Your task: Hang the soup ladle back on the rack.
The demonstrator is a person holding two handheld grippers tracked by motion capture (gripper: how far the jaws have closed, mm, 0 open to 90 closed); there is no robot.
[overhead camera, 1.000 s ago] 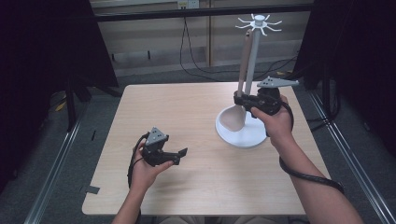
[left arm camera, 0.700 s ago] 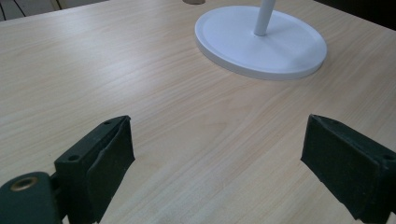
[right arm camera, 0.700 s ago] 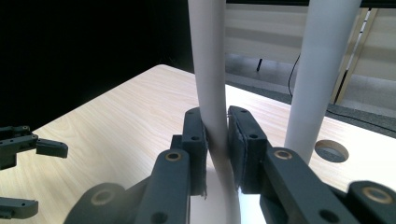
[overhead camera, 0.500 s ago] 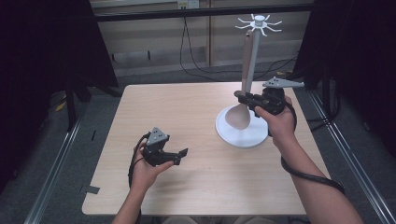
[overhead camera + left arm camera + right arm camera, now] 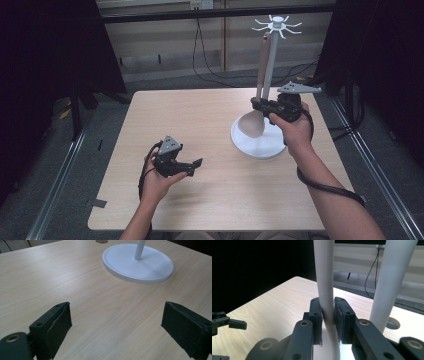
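A white utensil stand has a round base [image 5: 260,146], a thin pole [image 5: 270,65] and a ring of hooks [image 5: 278,24] at the top. A beige spoon [image 5: 253,125] stands upright beside the pole, bowl down over the base and handle end up near the hooks. Whether it hangs from a hook I cannot tell. My right gripper [image 5: 258,105] is shut on the spoon's handle [image 5: 325,277], pads pressing both sides, with the pole [image 5: 390,282] just to its right. My left gripper [image 5: 195,166] rests on the table at the front left, jaws wide open [image 5: 115,327] with nothing between them.
The light wooden table [image 5: 200,115] has bare room across its left and middle. The stand's base [image 5: 139,262] lies ahead of the left gripper. Dark curtains flank the table, and cables run along the floor behind it.
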